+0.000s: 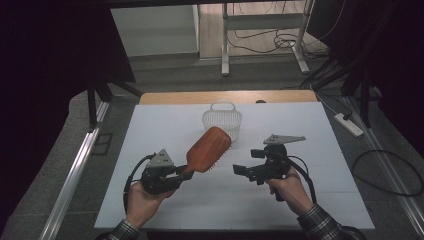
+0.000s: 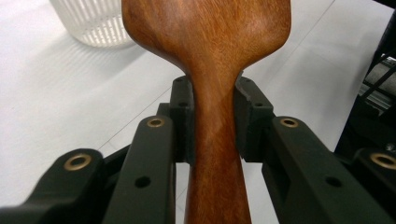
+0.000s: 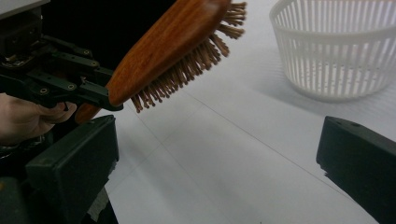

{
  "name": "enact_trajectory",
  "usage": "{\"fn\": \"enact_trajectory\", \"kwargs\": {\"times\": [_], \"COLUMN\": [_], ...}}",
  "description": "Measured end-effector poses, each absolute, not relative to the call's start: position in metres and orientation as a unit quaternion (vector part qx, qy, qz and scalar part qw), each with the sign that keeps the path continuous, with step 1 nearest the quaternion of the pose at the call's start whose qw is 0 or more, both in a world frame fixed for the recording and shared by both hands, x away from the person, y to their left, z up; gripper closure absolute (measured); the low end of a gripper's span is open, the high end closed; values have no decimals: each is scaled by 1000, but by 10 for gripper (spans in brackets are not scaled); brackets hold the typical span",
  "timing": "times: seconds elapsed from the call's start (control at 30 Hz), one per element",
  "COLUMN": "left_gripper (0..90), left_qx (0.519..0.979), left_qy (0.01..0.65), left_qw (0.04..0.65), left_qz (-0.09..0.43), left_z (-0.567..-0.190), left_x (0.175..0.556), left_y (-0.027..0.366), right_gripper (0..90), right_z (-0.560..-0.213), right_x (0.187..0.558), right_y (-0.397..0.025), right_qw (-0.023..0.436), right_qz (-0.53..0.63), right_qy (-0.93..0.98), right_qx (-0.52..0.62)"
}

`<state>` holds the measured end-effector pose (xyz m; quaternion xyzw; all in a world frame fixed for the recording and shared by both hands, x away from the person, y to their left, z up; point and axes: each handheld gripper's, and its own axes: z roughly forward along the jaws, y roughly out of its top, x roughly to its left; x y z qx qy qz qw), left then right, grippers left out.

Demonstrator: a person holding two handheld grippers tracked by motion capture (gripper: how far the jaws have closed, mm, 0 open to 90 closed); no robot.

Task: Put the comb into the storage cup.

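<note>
A wooden hairbrush [image 1: 208,148] is held above the white table, its head tilted up toward the basket and its bristles facing down and right. My left gripper [image 1: 186,171] is shut on the brush's handle [image 2: 215,140], one jaw on each side of the neck. The brush [image 3: 170,49] and its bristles also show at the upper left of the right gripper view. My right gripper [image 1: 236,170] stands open to the right of the brush, a short gap away, with nothing between its jaws. A white slatted plastic basket [image 1: 222,120] stands behind the brush head.
A white sheet [image 1: 310,200] covers the table, whose wooden edge [image 1: 175,97] shows at the back. Beyond the table are a metal frame's legs [image 1: 225,55], cables and a power strip [image 1: 348,124] on the floor. Dark curtains hang at both sides.
</note>
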<state>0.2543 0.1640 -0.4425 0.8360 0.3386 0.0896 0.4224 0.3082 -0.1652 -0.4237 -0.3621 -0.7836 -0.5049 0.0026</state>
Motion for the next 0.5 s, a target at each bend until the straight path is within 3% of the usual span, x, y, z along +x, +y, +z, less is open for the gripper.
{"fn": "enact_trajectory", "kwargs": {"times": [0.5], "left_gripper": [714], "left_qx": [836], "left_qy": [325], "left_qw": [432], "left_qz": [96], "left_z": [-441], "left_x": [254], "left_y": [153], "right_gripper": [0], "right_z": [-419], "right_x": [322], "right_y": [-136], "right_qw": [28], "right_qz": [-502], "right_qy": [-784], "right_qx": [-364]}}
